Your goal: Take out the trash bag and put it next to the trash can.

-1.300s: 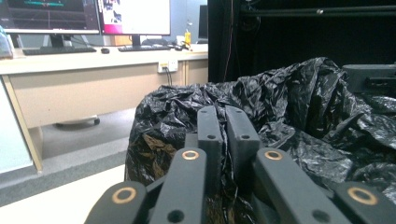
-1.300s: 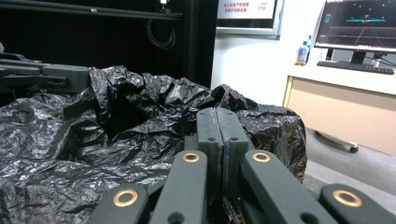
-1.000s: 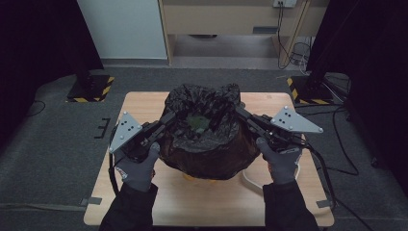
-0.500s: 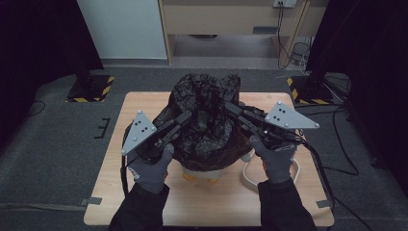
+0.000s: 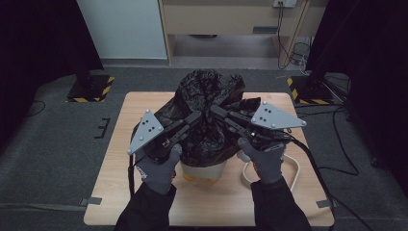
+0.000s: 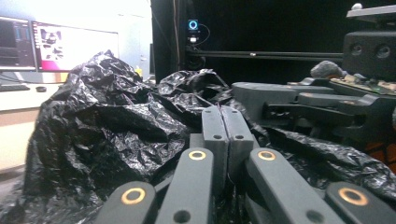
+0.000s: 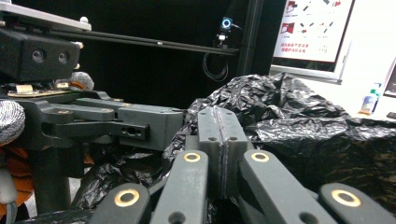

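You had both gloved hands low at the near side of the table point(image 5: 120, 192), forearms coming in side by side, each gripper angled inward and up so the tips nearly met over the black bin bag point(image 5: 207, 91). Your left gripper point(image 5: 196, 117) had its jaws pressed together, a fold of the bag pinched in the seam; your right gripper point(image 5: 215, 109) was clamped the same way on the plastic just beside it. Against a second ago, you had drawn both grippers closer together and a little higher, and the bag's mouth had bunched up taller and narrower over the white bin point(image 5: 204, 169) below your hands. Bare tabletop lay outside each hand, and the white cable point(image 5: 294, 169) looped right of your right wrist.
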### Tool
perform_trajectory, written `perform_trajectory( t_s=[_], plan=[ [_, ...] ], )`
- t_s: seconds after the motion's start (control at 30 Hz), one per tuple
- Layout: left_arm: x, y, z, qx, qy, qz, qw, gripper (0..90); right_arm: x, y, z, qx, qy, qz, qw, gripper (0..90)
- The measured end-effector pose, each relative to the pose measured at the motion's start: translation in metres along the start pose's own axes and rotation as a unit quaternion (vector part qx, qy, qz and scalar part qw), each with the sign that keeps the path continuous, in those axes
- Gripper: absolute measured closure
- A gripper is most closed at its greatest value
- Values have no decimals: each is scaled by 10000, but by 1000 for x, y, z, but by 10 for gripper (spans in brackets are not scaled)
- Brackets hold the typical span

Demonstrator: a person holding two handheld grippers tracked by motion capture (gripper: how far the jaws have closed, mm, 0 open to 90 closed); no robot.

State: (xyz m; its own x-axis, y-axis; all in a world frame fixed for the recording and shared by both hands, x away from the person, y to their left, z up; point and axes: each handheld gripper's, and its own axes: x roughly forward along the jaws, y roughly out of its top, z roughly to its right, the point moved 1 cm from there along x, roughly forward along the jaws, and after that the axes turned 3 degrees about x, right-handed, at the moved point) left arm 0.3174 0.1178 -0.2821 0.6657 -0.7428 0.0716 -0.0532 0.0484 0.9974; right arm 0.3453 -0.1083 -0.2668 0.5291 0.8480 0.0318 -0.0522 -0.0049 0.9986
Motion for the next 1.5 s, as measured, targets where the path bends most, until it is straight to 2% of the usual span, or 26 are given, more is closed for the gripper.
perform_trajectory(
  t_s=[0.3, 0.4, 0.5, 0.67, 0.87, 0.93, 1.0, 1.1, 1.2, 1.33, 1.4, 1.43, 1.5],
  plan=[
    [5, -2, 3, -19, -316, -13, 9995, 823, 3, -2, 0, 29, 59, -9, 10000, 900],
    [7, -3, 4, 17, -489, -40, 9988, 778, 3, -2, 0, 29, 38, -20, 10000, 900],
    [8, -3, 5, 82, -539, -76, 9985, 743, 3, -1, 2, 19, -28, -7, 10000, 900],
    [13, -3, 8, 273, -410, -256, 9985, 668, 2, 0, 2, 24, -14, -4, 10000, 900],
    [16, -5, 9, 332, -313, -453, 9979, 620, 1, 1, 1, 28, 67, -38, 10000, 900],
    [17, -5, 9, 353, -278, -451, 9980, 635, 1, 0, 1, -6, 57, -37, 10000, 900],
    [17, -5, 10, 436, -243, -492, 9975, 686, 1, 0, 1, 13, 78, -45, 10000, 900],
    [17, -5, 10, 442, -222, -513, 9975, 738, 1, 1, 1, 30, 104, -78, 9999, 900],
    [16, -5, 10, 452, -125, -531, 9975, 829, 1, 0, 1, 48, 153, -101, 9998, 900],
    [15, -6, 10, 456, -69, -547, 9974, 884, 1, 0, 1, 68, 170, -110, 9998, 893],
    [14, -6, 9, 432, -37, -515, 9977, 888, 1, 0, 1, 79, 149, -100, 9998, 858],
    [13, -6, 8, 403, -1, -498, 9979, 892, -1, 1, 3, 86, 87, -70, 9999, 800],
    [12, -6, 6, 320, -9, -468, 9984, 894, -3, 3, 5, 81, 10, -28, 10000, 757]
  ],
)
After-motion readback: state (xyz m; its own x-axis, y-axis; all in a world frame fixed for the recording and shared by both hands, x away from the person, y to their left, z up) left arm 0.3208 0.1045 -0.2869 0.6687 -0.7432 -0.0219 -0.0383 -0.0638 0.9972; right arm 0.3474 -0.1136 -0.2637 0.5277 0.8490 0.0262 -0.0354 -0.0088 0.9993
